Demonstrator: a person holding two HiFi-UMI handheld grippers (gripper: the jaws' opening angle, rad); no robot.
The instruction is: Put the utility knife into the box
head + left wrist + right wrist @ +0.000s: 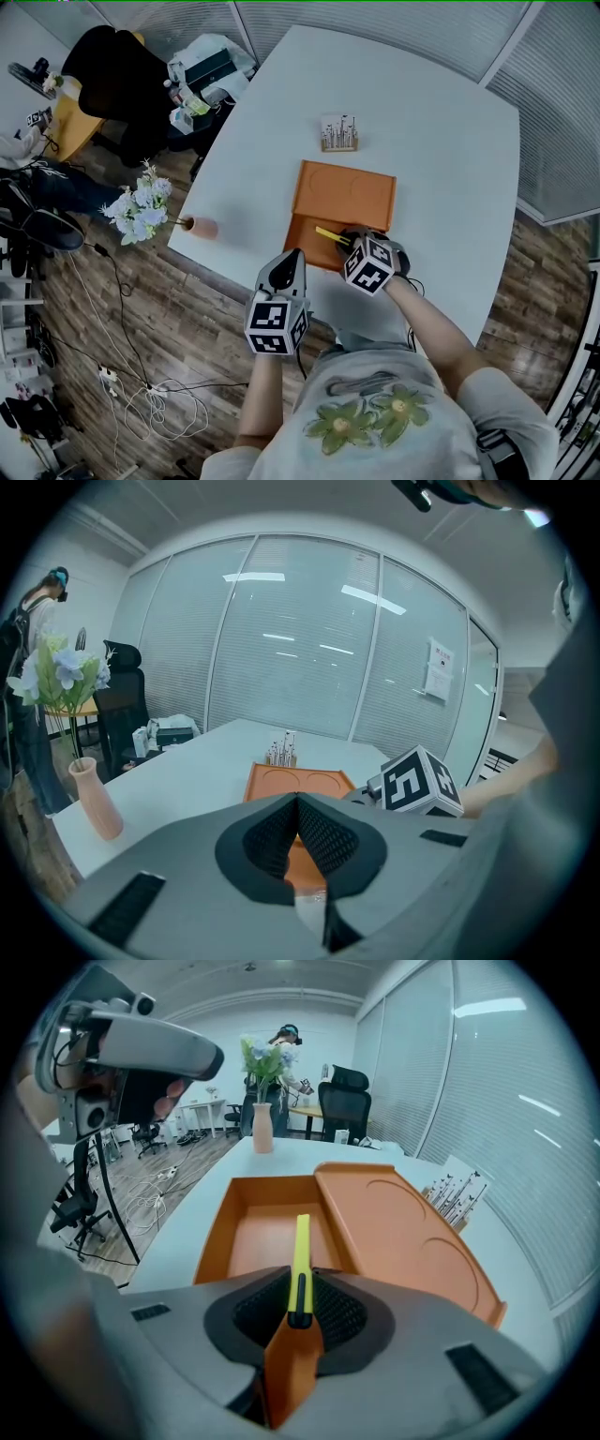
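nearest you, your left gripper [291, 255] hangs at the near table edge, just short of the box [302, 242]. its own view shows the pads closed against each other at the tips, with nothing between them. to its right, your right gripper [345, 242] tilts down over the box's near side. its jaws are clamped on the utility knife [301, 1251]: a yellow body with a black part at the pads. the yellow end sticks out past the fingertips over the open compartment. the knife is in the grip, not lying in the box. whether its tip touches the floor of the box cannot be told. the orange lid [347, 192] lies flat against the far side of the box, on the white table [422, 141]. beyond the lid stands a small rack of thin tools [338, 133]. a pink vase [201, 227] with flowers sits at the left table edge, well apart from the box.
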